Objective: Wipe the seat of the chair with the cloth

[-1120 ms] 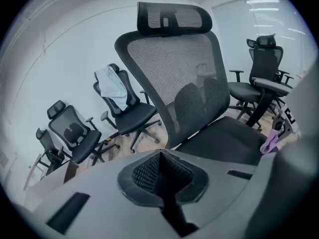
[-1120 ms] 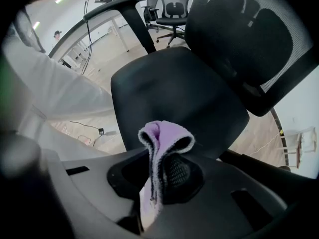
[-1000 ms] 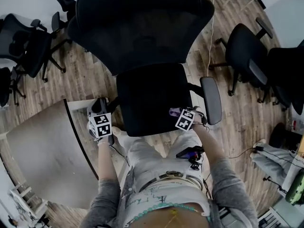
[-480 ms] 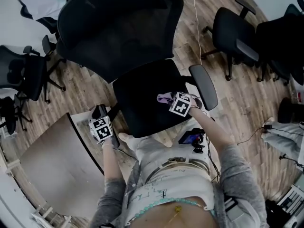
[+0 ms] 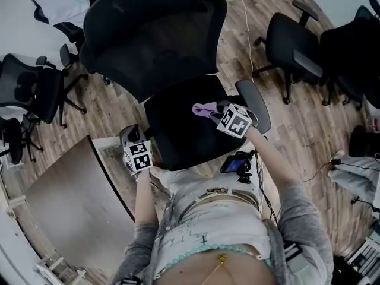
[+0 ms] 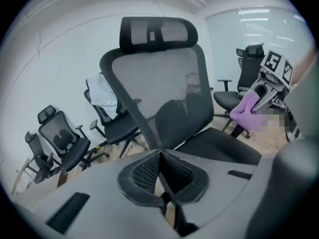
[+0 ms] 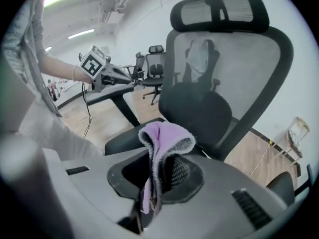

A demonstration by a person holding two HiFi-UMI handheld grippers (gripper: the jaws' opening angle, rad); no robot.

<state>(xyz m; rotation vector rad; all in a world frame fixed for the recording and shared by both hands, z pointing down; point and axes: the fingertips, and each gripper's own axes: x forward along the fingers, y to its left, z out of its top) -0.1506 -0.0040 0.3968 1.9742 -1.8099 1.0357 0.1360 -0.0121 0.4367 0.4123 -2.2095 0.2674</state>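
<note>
Two hand-held grippers flank one black chair (image 5: 151, 37) in the head view. The right gripper (image 5: 218, 111) reaches over the right side of the seat (image 5: 178, 129), next to the only armrest (image 5: 255, 107) that shows. One purple cloth (image 5: 205, 108) is bunched at its tip, above the dark cushion. The left gripper (image 5: 132, 136) is held just off the seat's front left corner, near the edge of one grey table (image 5: 59, 200). Two spare chairs (image 5: 294, 40) stand on the wooden floor (image 5: 297, 141) at the right, and one white garment (image 5: 53, 2) lies over a further chair at the top left.

From the left gripper view, that tool's two jaws are pressed together with nothing between them. Beyond them rise the chair's mesh backrest and its one headrest (image 6: 158, 34). Far to the right, the other tool carries the cloth, which appears to hang clear above the far side of the seat. The white garment drapes a chair behind.

From the right gripper view, the two jaws are clamped on the single cloth. Its lower folds are pinched between the pads and a fluffy bunch stands up above them. The chair's seat and backrest fill the space just behind it. The left tool, with its one marker cube (image 7: 93, 63), shows at the far left.
</note>
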